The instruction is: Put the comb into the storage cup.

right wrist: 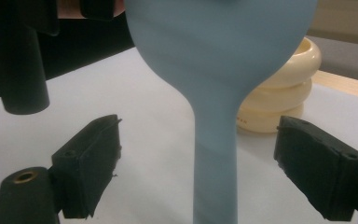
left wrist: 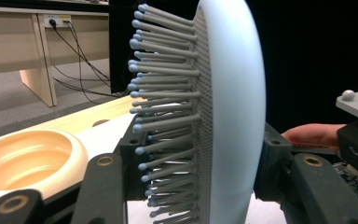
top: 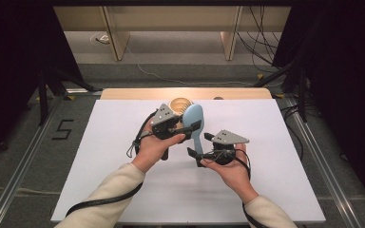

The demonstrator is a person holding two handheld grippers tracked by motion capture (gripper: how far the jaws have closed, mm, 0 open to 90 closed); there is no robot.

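A light blue hairbrush (top: 193, 114) is held above the white board, head up and handle down. My left gripper (top: 189, 126) is shut on the brush's head (left wrist: 233, 93), with the grey bristles (left wrist: 163, 93) pointing to the left in the left gripper view. My right gripper (top: 199, 146) is open, one jaw on each side of the brush's handle (right wrist: 214, 154), and neither jaw touches it. A cream ribbed bowl (top: 179, 103) stands just behind the brush.
A white board (top: 123, 190) covers the wooden table (top: 123, 93). The cream bowl (left wrist: 32, 158) (right wrist: 284, 93) sits at the board's far edge. Grey floor, cables (top: 261, 42) and wooden furniture legs lie beyond the table.
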